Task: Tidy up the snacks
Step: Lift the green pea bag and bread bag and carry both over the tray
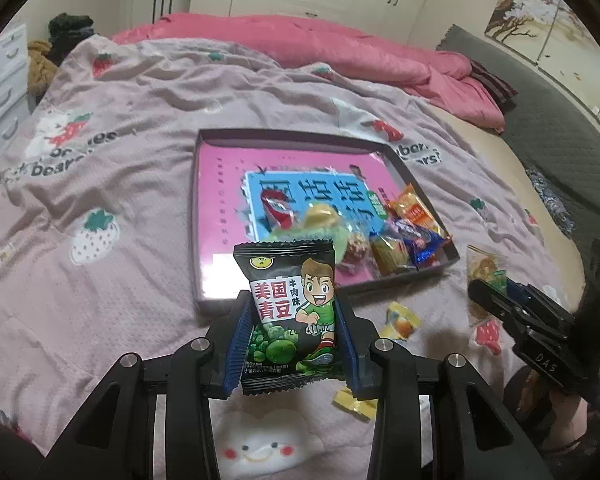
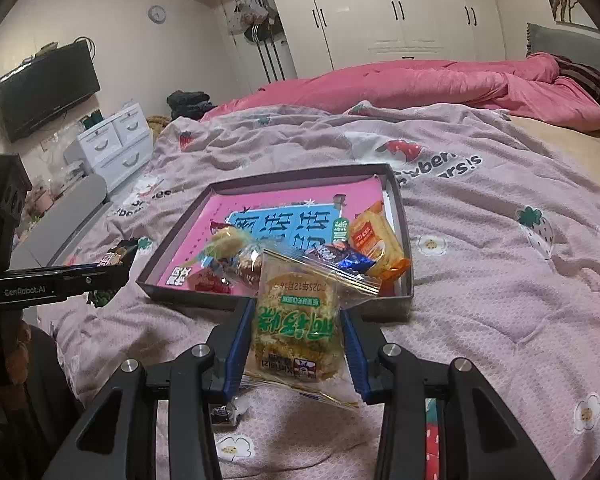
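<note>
Setting: bed under a pink quilt (image 1: 140,200); landmark, a shallow tray (image 1: 196,208) lying flat at mid-quilt.

Tray contents: pink book (image 1: 224,200) as lining; snacks heaped in the corner nearest the right hand, among them an orange pack (image 2: 374,240), a blue wrapper (image 2: 342,258), a red wrapper (image 1: 278,210).

Left gripper (image 1: 296,344): closed narrow on a black pea packet (image 1: 290,312), pads pressed to both long edges, packet upright, held clear of the quilt just short of the tray's near rim.

Right gripper (image 2: 298,344): closed narrow on a clear-wrapped cake (image 2: 296,320), print upside down, likewise held up just short of the near rim, by the filled corner.

Loose, outside the tray: yellow candy (image 1: 402,320) and a flat yellow piece (image 1: 354,402) near the front rim; a small dark wrapper (image 2: 224,414) on the quilt further off, below the right gripper.

Step judged in hand: both pieces picked, carry toward the tray under way, roughly mid-task given the strays.

Next move calls for: forward travel past the rim, pea packet to the bare pink half, cake beside the heap; lowering before release, since light packets may slide on the glossy cover; then return for the strays.
</note>
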`<state>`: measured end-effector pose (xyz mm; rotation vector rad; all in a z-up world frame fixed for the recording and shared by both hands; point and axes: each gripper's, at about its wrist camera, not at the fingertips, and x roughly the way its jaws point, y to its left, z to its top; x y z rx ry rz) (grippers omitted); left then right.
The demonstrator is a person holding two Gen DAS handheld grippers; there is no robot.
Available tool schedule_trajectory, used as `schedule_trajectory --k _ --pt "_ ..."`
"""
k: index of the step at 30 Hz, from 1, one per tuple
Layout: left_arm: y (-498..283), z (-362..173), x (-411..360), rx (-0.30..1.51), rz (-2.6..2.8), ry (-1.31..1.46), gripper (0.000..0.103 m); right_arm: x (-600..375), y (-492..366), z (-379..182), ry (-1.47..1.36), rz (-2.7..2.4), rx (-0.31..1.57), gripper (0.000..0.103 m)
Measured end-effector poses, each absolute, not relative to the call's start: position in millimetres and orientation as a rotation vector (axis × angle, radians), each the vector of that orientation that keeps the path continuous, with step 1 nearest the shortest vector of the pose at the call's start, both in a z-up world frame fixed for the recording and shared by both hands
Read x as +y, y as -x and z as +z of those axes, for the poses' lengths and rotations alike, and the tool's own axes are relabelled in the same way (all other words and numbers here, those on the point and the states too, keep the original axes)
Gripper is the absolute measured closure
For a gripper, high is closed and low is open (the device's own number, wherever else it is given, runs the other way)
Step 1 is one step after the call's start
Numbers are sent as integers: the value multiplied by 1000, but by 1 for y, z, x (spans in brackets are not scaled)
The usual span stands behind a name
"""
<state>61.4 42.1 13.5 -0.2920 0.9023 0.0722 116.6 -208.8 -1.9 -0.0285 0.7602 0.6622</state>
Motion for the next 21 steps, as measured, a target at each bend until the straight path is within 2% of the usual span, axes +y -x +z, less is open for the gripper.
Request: schedule_trajectory --k 21 --pt "-73 17 58 836 141 263 62 -223 -143 15 -75 653 689 60"
